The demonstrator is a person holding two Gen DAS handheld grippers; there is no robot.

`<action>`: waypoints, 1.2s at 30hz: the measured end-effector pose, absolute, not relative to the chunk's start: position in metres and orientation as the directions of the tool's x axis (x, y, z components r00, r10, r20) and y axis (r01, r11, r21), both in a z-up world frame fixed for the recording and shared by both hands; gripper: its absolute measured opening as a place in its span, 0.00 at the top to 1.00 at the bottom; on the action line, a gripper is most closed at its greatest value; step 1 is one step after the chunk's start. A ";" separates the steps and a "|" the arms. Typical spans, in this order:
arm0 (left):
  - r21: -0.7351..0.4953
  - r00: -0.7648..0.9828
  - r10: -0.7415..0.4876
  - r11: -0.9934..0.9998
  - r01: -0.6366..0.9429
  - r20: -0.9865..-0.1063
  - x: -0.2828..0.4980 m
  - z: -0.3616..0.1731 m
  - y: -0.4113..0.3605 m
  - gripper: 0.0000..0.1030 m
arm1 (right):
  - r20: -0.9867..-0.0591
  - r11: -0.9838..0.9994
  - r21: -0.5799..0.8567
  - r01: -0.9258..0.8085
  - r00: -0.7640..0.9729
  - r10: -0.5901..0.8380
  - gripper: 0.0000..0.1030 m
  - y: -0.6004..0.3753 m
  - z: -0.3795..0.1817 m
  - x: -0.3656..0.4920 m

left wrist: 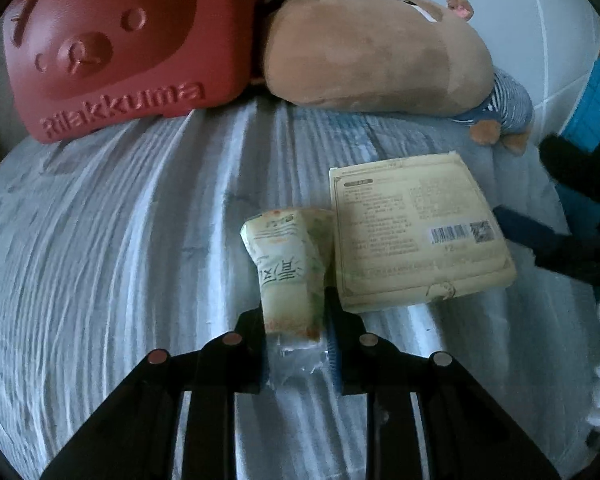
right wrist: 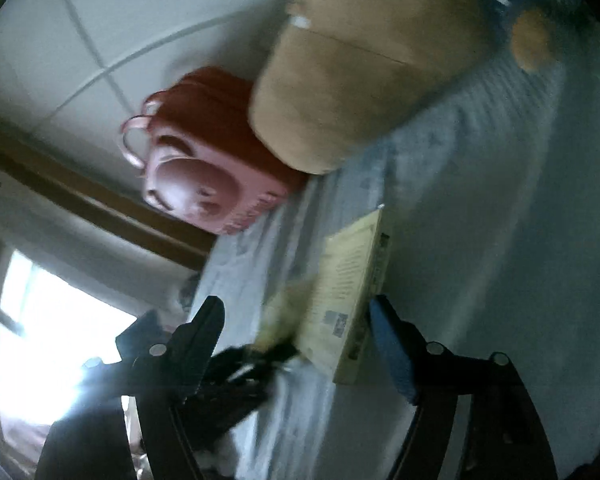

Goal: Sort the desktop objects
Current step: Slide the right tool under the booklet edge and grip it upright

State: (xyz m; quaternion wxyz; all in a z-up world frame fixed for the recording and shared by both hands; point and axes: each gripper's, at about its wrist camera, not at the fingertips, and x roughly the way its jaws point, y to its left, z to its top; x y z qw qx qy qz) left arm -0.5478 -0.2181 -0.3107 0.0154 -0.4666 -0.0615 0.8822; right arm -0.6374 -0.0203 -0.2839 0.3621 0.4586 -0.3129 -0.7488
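My left gripper is shut on a small cream-and-green snack packet, which sticks out ahead of the jaws over the blue-grey striped sheet. A flat cream packet with a barcode lies just right of it, touching it. In the tilted, blurred right wrist view, my right gripper is open, its jaws standing on either side of the flat cream packet without closing on it. The left gripper with the small packet shows there too.
A red Rilakkuma case stands at the back left and shows pink in the right wrist view. A brown plush toy in striped clothes lies at the back right. A blue box sits off the right edge.
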 end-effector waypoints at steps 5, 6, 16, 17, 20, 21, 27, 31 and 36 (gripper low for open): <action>-0.132 -0.561 0.077 -0.990 0.057 -0.824 -0.546 -0.310 -0.223 0.82 | -0.397 -0.467 0.847 0.254 -0.281 -0.873 0.26 -0.027 -0.275 -0.639; -0.127 -0.561 0.071 -0.990 0.063 -0.825 -0.546 -0.309 -0.224 0.83 | -0.387 -0.456 0.853 0.255 -0.276 -0.880 0.26 -0.029 -0.274 -0.639; -0.197 -0.561 0.118 -0.977 0.084 -0.819 -0.544 -0.309 -0.235 0.82 | -0.433 -0.482 0.842 0.241 -0.229 -0.872 0.35 -0.063 -0.271 -0.643; -0.214 -0.561 0.130 -0.973 0.087 -0.818 -0.544 -0.309 -0.237 0.82 | -0.474 -0.520 0.816 0.254 -0.221 -0.852 0.36 -0.072 -0.271 -0.644; -0.221 -0.564 0.137 -0.972 0.083 -0.814 -0.544 -0.309 -0.238 0.82 | -0.591 -0.623 0.725 0.294 -0.198 -0.782 0.29 -0.098 -0.269 -0.646; -0.221 -0.565 0.138 -0.972 0.080 -0.813 -0.544 -0.309 -0.238 0.82 | -0.589 -0.622 0.726 0.292 -0.201 -0.783 0.25 -0.100 -0.270 -0.645; -0.210 -0.572 0.149 -0.977 0.042 -0.807 -0.544 -0.306 -0.234 0.82 | -0.648 -0.689 0.632 0.355 -0.246 -0.721 0.20 -0.107 -0.256 -0.638; -0.213 -0.607 0.165 -0.977 0.006 -0.778 -0.540 -0.293 -0.229 0.82 | -0.692 -0.750 0.576 0.324 -0.296 -0.659 0.10 -0.084 -0.255 -0.634; -0.223 -0.594 0.200 -0.974 -0.035 -0.779 -0.545 -0.290 -0.216 0.82 | -0.659 -0.710 0.629 0.317 -0.266 -0.703 0.35 -0.068 -0.259 -0.631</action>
